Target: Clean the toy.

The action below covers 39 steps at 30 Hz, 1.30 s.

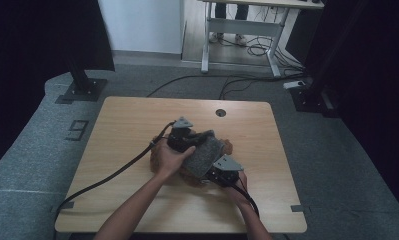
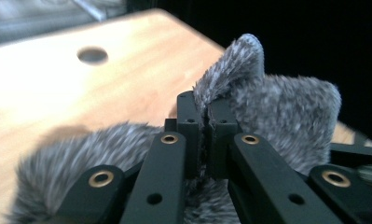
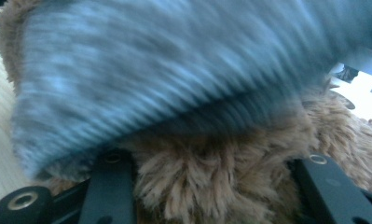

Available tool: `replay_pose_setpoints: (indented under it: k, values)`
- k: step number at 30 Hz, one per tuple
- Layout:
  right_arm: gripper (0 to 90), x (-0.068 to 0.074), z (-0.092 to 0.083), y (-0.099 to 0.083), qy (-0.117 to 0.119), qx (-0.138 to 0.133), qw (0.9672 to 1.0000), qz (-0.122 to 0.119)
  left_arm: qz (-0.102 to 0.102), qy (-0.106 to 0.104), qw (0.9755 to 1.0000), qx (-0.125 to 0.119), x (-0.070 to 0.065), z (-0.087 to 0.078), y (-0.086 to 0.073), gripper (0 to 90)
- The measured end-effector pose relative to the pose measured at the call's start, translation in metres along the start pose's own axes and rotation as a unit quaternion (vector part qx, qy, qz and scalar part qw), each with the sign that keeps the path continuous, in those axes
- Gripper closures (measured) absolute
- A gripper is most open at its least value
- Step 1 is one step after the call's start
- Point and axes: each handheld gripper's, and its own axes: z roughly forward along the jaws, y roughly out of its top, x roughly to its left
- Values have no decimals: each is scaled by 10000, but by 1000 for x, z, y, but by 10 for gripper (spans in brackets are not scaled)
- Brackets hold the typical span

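On my table (image 1: 137,120): one grey knitted sleeve (image 1: 205,155); one brown furry toy (image 1: 228,146), possibly, beneath it; my two grippers.

Mottled grey knit sleeve (image 1: 205,156) over shaggy brown plush toy (image 3: 211,186)

L gripper (image 2: 206,123) jaws pinched shut; R gripper (image 3: 211,186) jaws part-closed.

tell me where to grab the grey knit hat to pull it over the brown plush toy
Grip the grey knit hat at its ribbed rim, from the open side facing the brown plush toy. The rim is a thin fold that jaws can pinch; the left gripper already clamps a tuft of the hat that way. The right gripper probably suits the rim's opposite side, where the rim lies over the fur.
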Motion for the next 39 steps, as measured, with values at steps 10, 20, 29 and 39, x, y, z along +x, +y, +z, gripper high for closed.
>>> replay_pose_setpoints:
  k: [10,20,29,39]
  values:
    - [510,6,-10,-10,6,-74,9996,-282,-73,508,9987,68,35,-35,-31,863]
    - [495,5,-13,-12,117,-125,9997,-163,-639,563,9963,-129,76,-78,-61,864]
    - [238,-10,-24,-11,711,-103,9945,766,-612,418,9967,-316,66,-78,-91,873]
    - [134,-36,-33,19,979,-46,9831,1545,-332,532,9968,-502,52,-85,-106,874]
